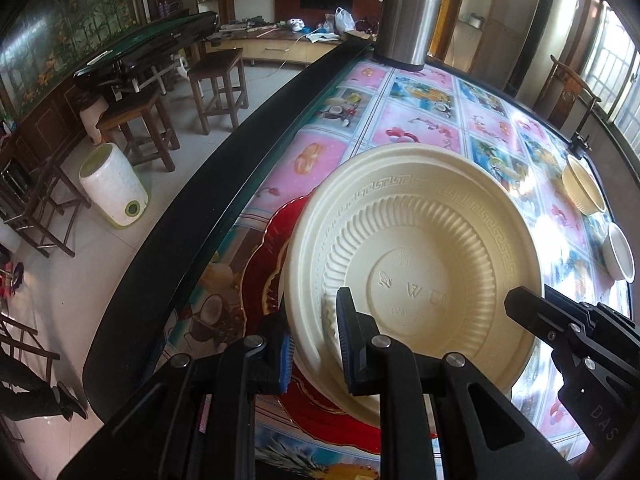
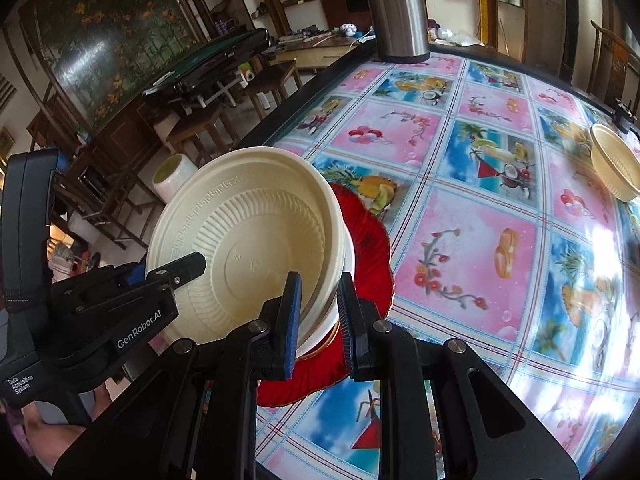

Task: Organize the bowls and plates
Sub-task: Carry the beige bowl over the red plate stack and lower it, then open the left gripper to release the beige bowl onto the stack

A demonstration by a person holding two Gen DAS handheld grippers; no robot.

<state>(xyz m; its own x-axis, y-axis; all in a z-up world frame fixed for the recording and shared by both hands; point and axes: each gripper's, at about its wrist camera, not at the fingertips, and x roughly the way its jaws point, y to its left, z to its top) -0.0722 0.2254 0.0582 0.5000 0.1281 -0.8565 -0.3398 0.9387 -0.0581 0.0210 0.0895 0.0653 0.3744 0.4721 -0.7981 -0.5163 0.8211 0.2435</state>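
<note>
Holding item: one cream plate (image 1: 416, 256), ribbed well, key-pattern rim, gripped on opposite edges and tilted above a red plate (image 2: 368, 240) near the table's left edge. More cream or white ware appears nested beneath it; how many pieces cannot be told.

Left gripper (image 1: 314, 344): clenched on the plate's near-left rim, blue pads pinching the edge.

Right gripper (image 2: 318, 320): clenched on the right rim, apparently taking in the stacked edges below as well.

Outlying stock: a cream bowl (image 2: 614, 168) and a white bowl (image 1: 620, 254), well apart at the far right of the patterned tablecloth (image 2: 472, 240). A steel flask (image 1: 408, 12) stands at the far edge.

Risk, judged: the grips are thin rim pinches on a slanted load. Uneven lowering could slide the plate from one pair of pads, or tip the stack off the red plate toward the table edge and floor.
</note>
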